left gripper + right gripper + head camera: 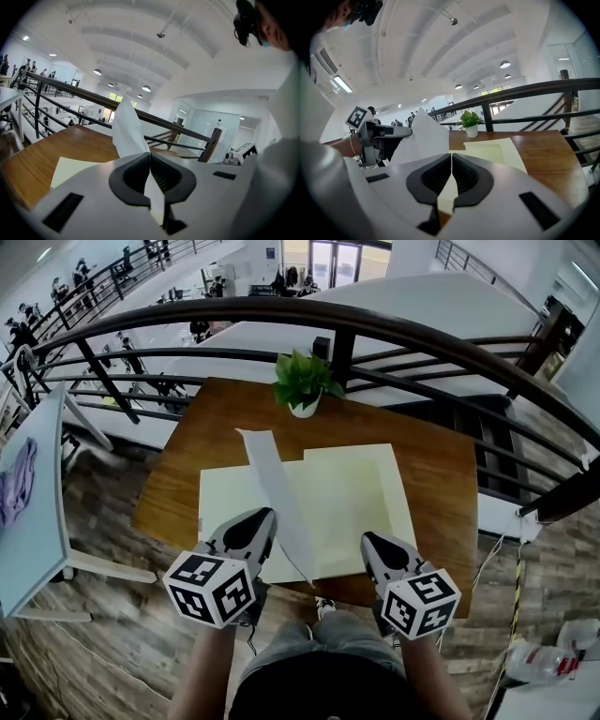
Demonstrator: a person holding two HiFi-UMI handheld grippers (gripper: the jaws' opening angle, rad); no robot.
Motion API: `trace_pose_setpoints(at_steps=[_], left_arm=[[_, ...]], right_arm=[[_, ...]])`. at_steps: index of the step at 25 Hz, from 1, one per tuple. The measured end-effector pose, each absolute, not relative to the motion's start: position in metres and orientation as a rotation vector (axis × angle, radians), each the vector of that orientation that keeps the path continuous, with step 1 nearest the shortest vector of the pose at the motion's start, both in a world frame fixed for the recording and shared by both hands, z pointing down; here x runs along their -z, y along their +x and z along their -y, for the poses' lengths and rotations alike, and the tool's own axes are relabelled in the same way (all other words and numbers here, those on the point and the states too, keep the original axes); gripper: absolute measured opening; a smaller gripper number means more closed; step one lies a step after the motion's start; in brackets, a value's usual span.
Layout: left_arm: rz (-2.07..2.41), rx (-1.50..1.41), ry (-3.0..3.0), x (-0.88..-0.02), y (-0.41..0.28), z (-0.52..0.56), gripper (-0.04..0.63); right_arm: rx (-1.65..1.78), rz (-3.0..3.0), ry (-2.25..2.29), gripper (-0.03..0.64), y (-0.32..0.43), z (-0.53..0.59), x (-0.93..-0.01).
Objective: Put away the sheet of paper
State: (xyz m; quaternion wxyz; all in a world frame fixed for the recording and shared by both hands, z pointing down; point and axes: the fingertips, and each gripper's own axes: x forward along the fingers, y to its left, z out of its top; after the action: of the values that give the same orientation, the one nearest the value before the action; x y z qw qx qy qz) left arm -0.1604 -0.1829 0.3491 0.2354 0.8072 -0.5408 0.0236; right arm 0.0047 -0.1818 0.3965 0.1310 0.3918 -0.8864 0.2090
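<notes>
A white sheet of paper [277, 491] stands on edge above the wooden table [441, 474], running from near the plant down to the table's front. My left gripper [266, 516] is shut on its near part. In the left gripper view the paper [126, 129] rises out of the closed jaws [150, 157]. My right gripper [367, 540] hovers over the near edge of the pale yellow sheets [356, 502], with its jaws [451, 157] shut and nothing seen pinched. The right gripper view shows the white paper [423, 136] and the left gripper [379, 133] off to the left.
A small potted plant [303, 385] sits at the table's far edge. A dark curved railing [422, 338] runs just behind the table. The yellow sheets [492, 150] lie flat, overlapping. A pale side table [37, 512] stands on the left.
</notes>
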Motion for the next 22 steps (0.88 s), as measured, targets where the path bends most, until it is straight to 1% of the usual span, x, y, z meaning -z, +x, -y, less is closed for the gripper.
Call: trace_pose_setpoints(at_steps=[8, 22], left_arm=[[1.430, -0.160, 2.160, -0.383, -0.163, 0.196, 0.021], [1.396, -0.396, 2.088, -0.435, -0.197, 0.194, 0.022]], right_arm=[[-0.658, 2.536, 1.123, 0.029, 0.011, 0.189, -0.412], [-0.706, 2.490, 1.133, 0.029, 0.021, 0.196, -0.428]])
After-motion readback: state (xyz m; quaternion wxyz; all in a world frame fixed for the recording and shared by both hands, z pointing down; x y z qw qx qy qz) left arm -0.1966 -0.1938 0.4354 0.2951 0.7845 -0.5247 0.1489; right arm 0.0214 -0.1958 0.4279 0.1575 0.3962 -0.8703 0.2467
